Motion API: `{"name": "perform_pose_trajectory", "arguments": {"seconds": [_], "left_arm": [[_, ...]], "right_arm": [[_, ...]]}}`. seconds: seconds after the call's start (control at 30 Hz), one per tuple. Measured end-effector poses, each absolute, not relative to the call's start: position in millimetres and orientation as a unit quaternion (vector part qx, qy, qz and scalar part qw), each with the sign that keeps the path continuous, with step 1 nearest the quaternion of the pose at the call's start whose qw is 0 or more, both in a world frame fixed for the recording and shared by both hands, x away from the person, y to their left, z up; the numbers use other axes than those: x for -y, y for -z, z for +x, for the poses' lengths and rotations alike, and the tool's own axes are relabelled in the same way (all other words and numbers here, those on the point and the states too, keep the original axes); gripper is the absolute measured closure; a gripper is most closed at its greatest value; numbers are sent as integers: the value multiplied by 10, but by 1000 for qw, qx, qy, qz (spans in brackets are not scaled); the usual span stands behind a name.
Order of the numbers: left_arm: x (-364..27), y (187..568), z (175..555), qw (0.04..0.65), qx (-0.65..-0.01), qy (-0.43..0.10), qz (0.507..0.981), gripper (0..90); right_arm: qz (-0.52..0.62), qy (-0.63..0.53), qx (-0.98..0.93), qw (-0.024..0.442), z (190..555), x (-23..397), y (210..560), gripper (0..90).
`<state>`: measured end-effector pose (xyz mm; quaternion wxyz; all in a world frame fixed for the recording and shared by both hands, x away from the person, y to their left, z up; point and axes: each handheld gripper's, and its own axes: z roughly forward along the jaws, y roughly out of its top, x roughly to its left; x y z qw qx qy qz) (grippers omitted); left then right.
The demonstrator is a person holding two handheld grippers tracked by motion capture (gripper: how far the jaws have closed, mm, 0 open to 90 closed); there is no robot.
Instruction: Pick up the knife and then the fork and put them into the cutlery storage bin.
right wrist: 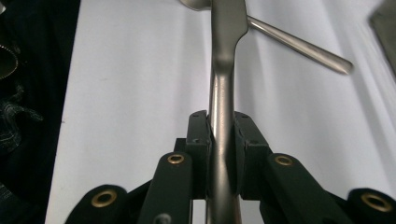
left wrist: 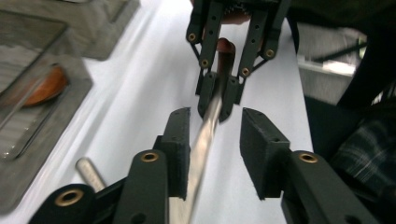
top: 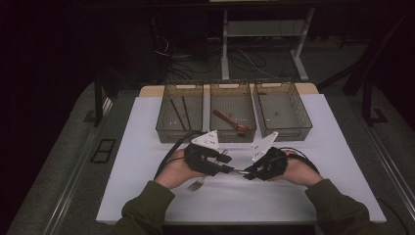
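A metal knife (top: 238, 172) hangs level between the two grippers near the table's front middle. My right gripper (right wrist: 220, 119) is shut on its handle, and the blade (right wrist: 223, 70) runs away from it. My left gripper (left wrist: 215, 115) stands open around the other end of the knife (left wrist: 203, 144), its pads apart from the metal. In the left gripper view the right gripper's fingers (left wrist: 208, 93) pinch the knife just ahead. From above, the left gripper (top: 227, 167) and the right gripper (top: 248, 174) almost meet tip to tip. A metal fork (top: 195, 185) lies on the white mat under the left hand.
Three see-through bins stand in a row at the back of the mat (top: 147, 161): the left bin (top: 167, 105) holds black chopsticks (top: 178, 112), the middle bin (top: 250, 105) a wooden spoon (top: 230, 121), the right bin (top: 304, 117) nothing visible. The fork's handle (right wrist: 299, 44) crosses behind the knife.
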<state>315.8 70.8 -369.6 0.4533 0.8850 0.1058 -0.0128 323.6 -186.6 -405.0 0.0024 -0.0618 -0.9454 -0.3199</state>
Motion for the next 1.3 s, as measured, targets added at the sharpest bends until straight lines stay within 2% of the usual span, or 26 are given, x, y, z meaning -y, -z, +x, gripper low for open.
{"name": "perform_pose_trajectory", "arguments": {"seconds": [0.33, 0.8, 1.03, 1.3], "left_arm": [[-1176, 3808, 3022, 481, -170, -33, 859, 458], [-1513, 4126, 2858, 483, -254, -75, 835, 265], [-1618, 4224, 2790, 483, -279, -87, 825, 196], [-1640, 4270, 2803, 479, -285, -91, 825, 161]], "right_arm": [[-116, 329, 937, -20, 3301, 2171, 4025, 775], [-216, 359, 907, -44, 3388, 2618, 3869, 775], [-273, 373, 884, -75, 3526, 2878, 3709, 775], [-331, 378, 858, -105, 3718, 3088, 3536, 775]]}}
